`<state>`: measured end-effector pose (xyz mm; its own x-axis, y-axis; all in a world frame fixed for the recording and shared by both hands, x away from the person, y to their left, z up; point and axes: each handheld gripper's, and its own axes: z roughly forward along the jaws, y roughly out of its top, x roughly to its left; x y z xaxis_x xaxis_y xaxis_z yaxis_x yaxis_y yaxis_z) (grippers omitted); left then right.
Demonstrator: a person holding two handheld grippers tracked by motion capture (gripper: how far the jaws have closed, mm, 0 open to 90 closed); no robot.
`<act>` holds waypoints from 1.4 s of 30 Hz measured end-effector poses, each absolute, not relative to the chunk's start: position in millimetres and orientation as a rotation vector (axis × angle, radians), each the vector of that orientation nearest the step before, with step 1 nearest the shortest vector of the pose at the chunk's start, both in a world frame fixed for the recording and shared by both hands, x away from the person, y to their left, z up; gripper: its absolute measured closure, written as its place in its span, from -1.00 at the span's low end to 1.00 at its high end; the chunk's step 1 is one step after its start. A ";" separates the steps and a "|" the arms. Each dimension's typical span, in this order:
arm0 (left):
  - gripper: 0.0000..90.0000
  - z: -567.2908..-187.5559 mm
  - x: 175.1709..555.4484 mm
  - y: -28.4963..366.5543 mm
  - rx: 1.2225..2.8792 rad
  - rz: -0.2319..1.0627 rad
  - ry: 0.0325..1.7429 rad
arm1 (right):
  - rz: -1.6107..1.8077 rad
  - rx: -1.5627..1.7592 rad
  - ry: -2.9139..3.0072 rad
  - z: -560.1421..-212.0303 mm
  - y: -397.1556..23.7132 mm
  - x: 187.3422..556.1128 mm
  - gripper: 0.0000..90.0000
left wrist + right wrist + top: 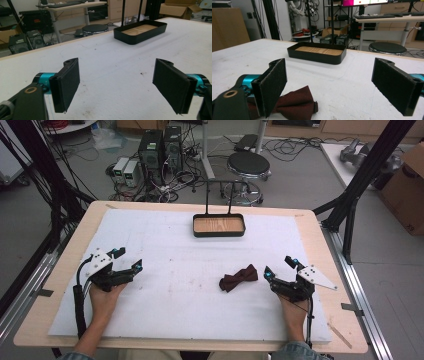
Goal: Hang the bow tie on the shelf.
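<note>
A dark red bow tie (238,278) lies on the white mat, right of centre. My right gripper (280,268) is open just to its right, low over the mat; in the right gripper view the bow tie (294,103) lies partly behind the left jaw, and the right gripper (335,87) holds nothing. My left gripper (128,259) rests open at the left side of the mat; the left gripper (117,86) has bare mat between its jaws. A black tray with a wooden floor (219,233) stands at the far middle of the mat.
The tray (147,32) has a tall thin black handle frame (218,195) rising from its far side. The mat (180,285) covers most of a light wooden table. A black stool (248,166), computers and cables stand on the floor beyond the table's far edge.
</note>
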<state>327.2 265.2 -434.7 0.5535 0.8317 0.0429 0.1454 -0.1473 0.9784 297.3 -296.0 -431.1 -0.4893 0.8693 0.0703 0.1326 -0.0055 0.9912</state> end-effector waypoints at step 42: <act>-0.47 -435.9 327.2 264.1 1.644 0.733 0.831 | 1.500 0.898 1.918 -435.3 -274.1 302.9 -0.57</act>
<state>327.2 264.1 -435.9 0.5627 0.8254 0.0450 0.1481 -0.1542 0.9769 302.9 -274.1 -435.3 -0.6326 0.7744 -0.0131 0.1741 0.1587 0.9719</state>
